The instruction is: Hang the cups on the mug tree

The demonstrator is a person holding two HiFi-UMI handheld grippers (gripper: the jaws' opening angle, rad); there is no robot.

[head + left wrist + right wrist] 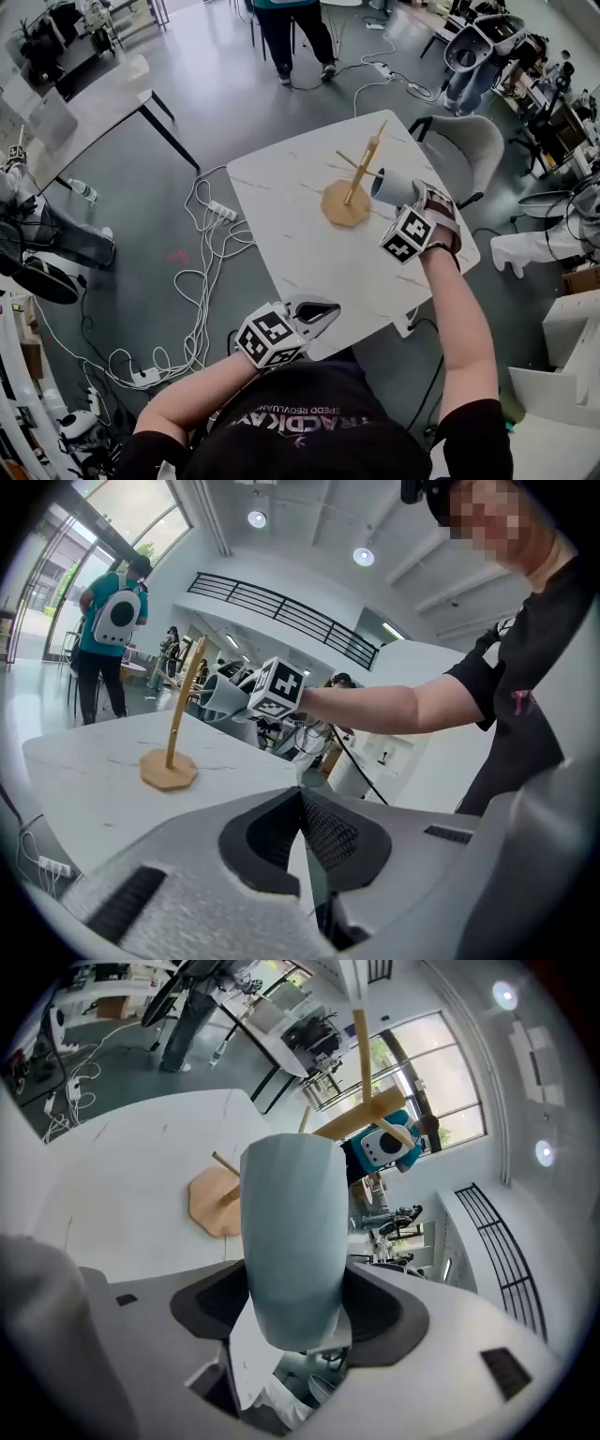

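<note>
A wooden mug tree (354, 180) stands on its octagonal base near the middle of the white table (309, 253). My right gripper (412, 195) is shut on a pale blue cup (392, 187) and holds it in the air just right of the tree's pegs. In the right gripper view the cup (292, 1232) fills the jaws, with the mug tree (349, 1119) close behind it. My left gripper (314, 314) rests shut and empty at the table's near edge. In the left gripper view the mug tree (178, 719) stands far left, with the cup (225, 697) held beside it.
White cables and power strips (202, 281) lie on the floor left of the table. A grey chair (469, 150) stands at the table's far right. A person (292, 33) stands beyond the table. Another table (89, 98) is at the upper left.
</note>
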